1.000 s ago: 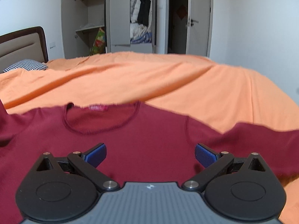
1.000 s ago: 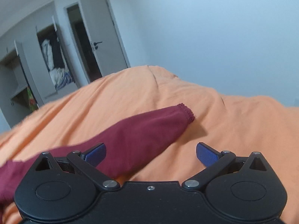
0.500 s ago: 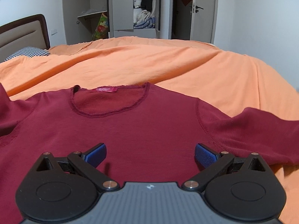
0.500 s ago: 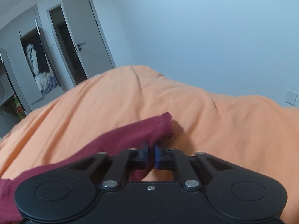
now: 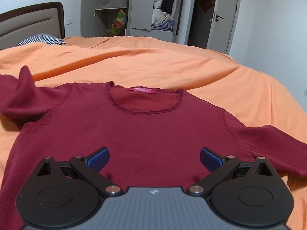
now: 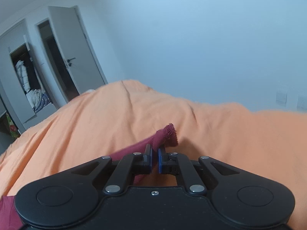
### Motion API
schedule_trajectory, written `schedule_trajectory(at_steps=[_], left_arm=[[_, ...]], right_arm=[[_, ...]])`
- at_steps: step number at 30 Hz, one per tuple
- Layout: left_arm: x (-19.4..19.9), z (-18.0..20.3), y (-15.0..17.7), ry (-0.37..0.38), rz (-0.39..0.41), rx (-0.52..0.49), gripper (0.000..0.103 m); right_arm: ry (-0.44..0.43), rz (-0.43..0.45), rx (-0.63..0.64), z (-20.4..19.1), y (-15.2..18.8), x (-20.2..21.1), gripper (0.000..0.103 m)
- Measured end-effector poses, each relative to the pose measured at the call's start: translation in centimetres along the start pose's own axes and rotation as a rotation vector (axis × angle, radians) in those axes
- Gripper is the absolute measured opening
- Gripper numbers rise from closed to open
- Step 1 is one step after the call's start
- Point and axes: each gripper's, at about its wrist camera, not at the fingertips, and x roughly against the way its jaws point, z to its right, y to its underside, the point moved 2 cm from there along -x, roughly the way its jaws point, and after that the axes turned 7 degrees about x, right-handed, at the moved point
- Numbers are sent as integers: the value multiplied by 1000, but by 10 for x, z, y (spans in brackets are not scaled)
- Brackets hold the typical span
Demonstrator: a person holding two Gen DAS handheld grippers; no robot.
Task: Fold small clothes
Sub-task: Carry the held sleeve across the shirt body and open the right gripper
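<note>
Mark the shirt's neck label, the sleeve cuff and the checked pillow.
neck label (image 5: 142,90), left wrist view, middle of the pink tag.
sleeve cuff (image 6: 169,132), right wrist view, frayed end.
checked pillow (image 5: 41,39), left wrist view, top face.

A dark red shirt (image 5: 145,132) with a pink label (image 5: 142,90) lies on an orange bedsheet (image 5: 172,65) near a black-and-white checked pillow (image 5: 41,39).

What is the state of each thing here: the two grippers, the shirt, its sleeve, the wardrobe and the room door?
Left gripper: open, above the shirt.
Right gripper: fingers shut on the sleeve cuff.
Red shirt: spread flat, unfolded.
Sleeve cuff: pinched, lifted off the orange bedspread.
Wardrobe: open.
Room door: open.
</note>
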Motion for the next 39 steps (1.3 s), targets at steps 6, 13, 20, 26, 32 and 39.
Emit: schedule_trajectory(at_steps=[6, 13, 20, 26, 32, 39], left_arm=[[18, -39, -12, 3, 27, 60, 103], [41, -101, -23, -29, 69, 147, 103], [62, -172, -31, -115, 116, 231, 103], [69, -218, -31, -197, 137, 301, 103], [75, -241, -23, -210, 149, 342, 103], [74, -247, -20, -172, 156, 381, 103]], right_arm=[[-80, 179, 218, -78, -29, 43, 6], [-329, 312, 425, -211, -37, 94, 6], [-608, 293, 540, -348, 9, 135, 6], [-777, 190, 646, -448, 74, 169, 6], [-836, 75, 749, -513, 152, 193, 7], [-901, -13, 788, -503, 189, 201, 29]])
